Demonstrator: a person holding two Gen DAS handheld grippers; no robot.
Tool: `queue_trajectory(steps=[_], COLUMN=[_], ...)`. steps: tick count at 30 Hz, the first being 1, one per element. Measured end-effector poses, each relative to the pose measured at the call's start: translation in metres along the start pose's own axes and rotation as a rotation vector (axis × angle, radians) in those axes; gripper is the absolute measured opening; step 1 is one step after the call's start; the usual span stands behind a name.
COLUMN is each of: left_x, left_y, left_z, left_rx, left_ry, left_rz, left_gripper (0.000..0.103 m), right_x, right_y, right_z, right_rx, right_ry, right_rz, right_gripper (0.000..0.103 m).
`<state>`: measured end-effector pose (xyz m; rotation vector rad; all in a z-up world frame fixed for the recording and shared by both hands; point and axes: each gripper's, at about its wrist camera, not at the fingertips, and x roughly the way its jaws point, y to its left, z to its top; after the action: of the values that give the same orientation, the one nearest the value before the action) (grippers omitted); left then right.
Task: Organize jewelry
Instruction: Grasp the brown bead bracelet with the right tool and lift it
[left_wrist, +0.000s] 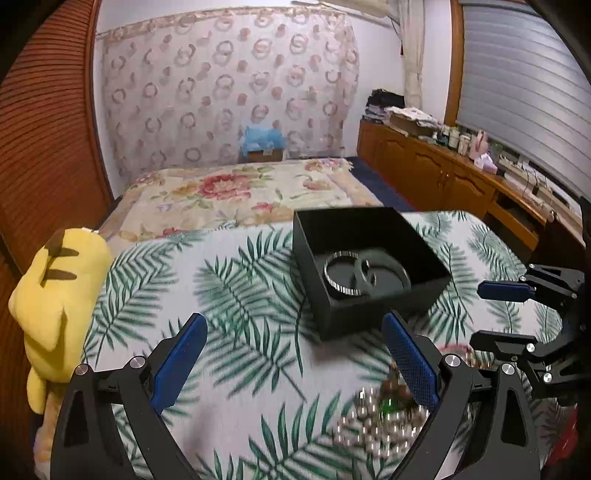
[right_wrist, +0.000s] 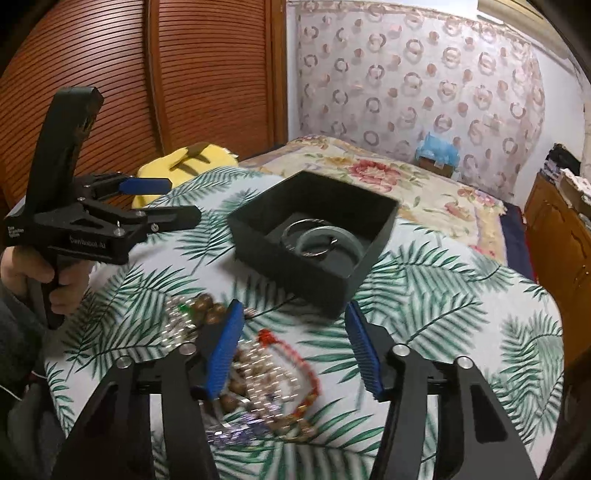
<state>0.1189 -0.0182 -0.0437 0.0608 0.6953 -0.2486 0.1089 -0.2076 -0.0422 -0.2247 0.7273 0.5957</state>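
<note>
On the palm-leaf-covered worktop (right_wrist: 461, 295), beyond the black box (right_wrist: 314, 236) already holding bangles (right_wrist: 317, 240), the beaded jewelry pile (right_wrist: 266, 373) lies directly beneath the right tool (right_wrist: 291, 350), released and empty, nearer than the equally released left tool (left_wrist: 291, 362).

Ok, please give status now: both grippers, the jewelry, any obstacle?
Left gripper open, empty. Right gripper open over bead pile. Black box holds bangles. Nothing blocking.
</note>
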Motion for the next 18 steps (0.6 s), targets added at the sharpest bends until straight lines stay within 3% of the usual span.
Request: queue_trajectory(steps=[7, 12, 17, 18], left_x=[-0.016, -0.027, -0.035, -0.037], left_y=[0.010, 0.021, 0.023, 0.023], left_z=[-0.025, -0.036, -0.046, -0.048], left_rx=[-0.008, -0.027, -0.032, -0.032], left_ry=[0.020, 0.020, 0.023, 0.025], left_rz=[0.021, 0.030, 0.035, 0.035], left_gripper=[0.092, 0.092, 0.092, 0.092], right_x=[0.016, 0.027, 0.041, 0.044], right_y=[0.036, 0.053, 0.064, 0.065], right_z=[0.001, 0.004, 0.005, 0.003], right_rx=[-0.039, -0.068, -0.096, -0.108], right_ry=[0.028, 0.048, 0.085, 0.096], right_rz=[0.072, 0.102, 0.085, 0.075], right_gripper=[0.043, 0.042, 0.039, 0.032])
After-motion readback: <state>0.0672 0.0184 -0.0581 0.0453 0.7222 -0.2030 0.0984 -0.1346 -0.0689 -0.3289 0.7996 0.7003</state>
